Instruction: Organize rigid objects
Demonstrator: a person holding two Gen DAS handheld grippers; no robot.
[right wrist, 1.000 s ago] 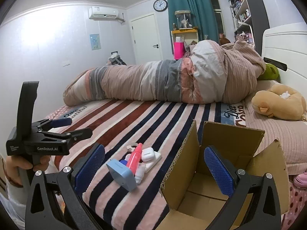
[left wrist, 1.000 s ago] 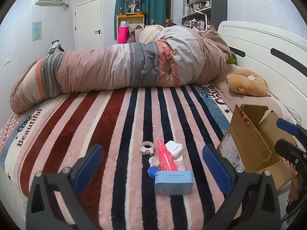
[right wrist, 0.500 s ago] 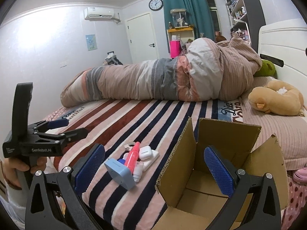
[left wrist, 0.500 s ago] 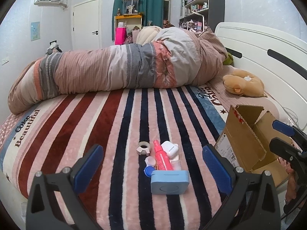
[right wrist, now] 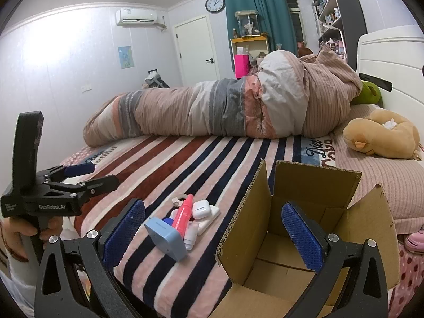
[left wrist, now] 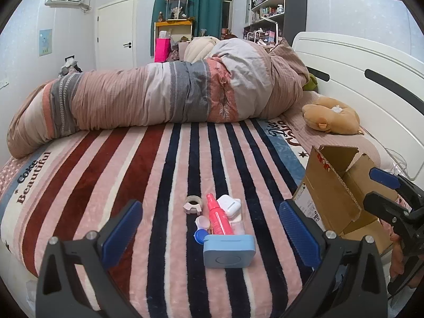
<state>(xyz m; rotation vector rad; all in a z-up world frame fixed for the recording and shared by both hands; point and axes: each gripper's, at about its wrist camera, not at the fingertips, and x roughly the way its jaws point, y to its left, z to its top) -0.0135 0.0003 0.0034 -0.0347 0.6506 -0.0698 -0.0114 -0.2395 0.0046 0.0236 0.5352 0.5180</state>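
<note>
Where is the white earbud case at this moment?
In the left wrist view the white earbud case lies on the striped blanket, at the far right of the small pile, touching the pink bottle, left of the cardboard box.

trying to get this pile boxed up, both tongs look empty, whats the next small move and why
Probably ease the left tongs forward and down onto the light blue case. It is the nearest piece of the pile, stands between the open fingers, and blocks the pink bottle and white earbud case behind it. The cardboard box sits open beside the pile, under the open right tongs.
</note>
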